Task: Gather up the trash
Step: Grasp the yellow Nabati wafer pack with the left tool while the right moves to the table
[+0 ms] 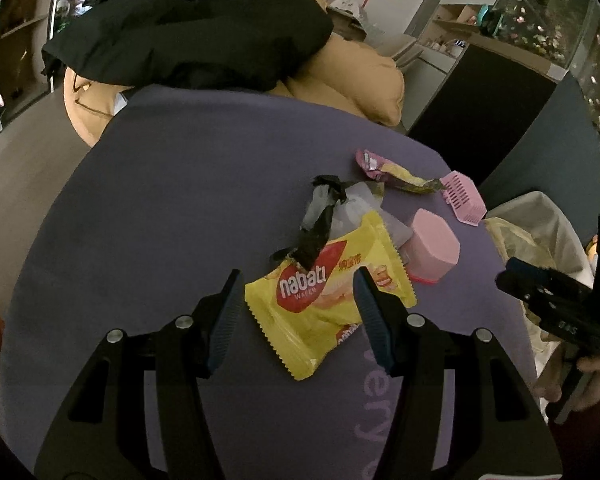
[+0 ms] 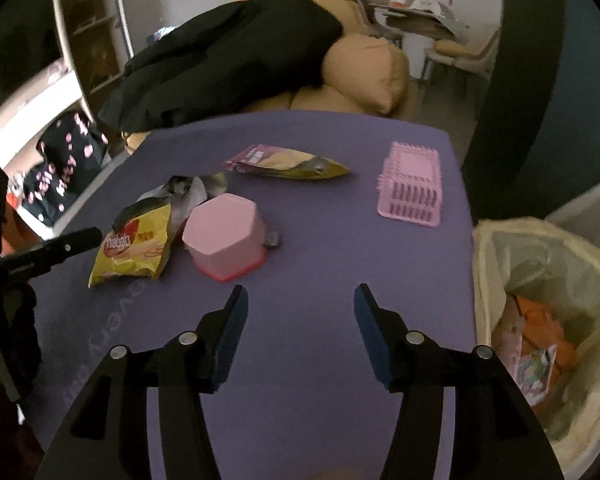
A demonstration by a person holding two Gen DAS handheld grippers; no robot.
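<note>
Above yellow wafer packet (image 1: 328, 300) — left hand-held gripper (image 1: 296, 296)

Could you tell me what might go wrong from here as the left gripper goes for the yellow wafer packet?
1. The black torn wrapper lies partly over the yellow wafer packet, so the open left gripper may drag it along or knock it loose.
2. The pink cup stands right beside the packet and could be nudged.
3. The bin bag hangs past the table edge; a loose release might miss it.
</note>
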